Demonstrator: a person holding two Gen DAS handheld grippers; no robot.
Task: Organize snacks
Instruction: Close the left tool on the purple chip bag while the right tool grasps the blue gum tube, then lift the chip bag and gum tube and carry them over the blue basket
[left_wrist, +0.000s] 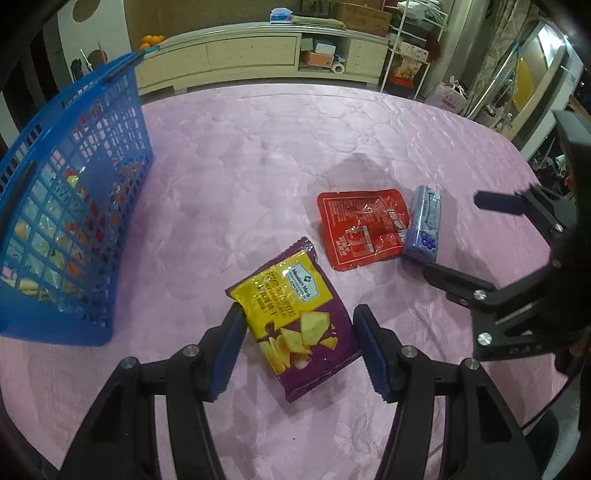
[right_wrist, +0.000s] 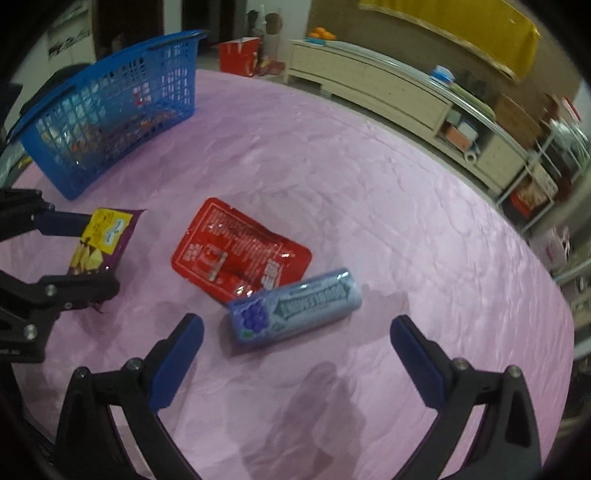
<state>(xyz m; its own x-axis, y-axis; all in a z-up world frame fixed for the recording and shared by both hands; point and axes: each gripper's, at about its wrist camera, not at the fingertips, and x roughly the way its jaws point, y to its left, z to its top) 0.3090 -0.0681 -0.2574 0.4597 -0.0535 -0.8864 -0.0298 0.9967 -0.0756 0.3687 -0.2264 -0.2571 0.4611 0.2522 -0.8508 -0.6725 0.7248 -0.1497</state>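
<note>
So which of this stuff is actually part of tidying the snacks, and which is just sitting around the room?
Part of the job:
- chip bag, between the left gripper's pads
- red packet
- blue candy roll, ahead of the open right gripper
- blue basket, already holding snacks

Just lying about:
- oranges on the cabinet
- red bag on the floor

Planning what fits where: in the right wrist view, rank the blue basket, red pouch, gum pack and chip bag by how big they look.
1. blue basket, largest though farthest.
2. red pouch.
3. gum pack, close to the pouch; nearness to the camera makes that order unsure.
4. chip bag, partly hidden by the left claw, so unsure.
</note>
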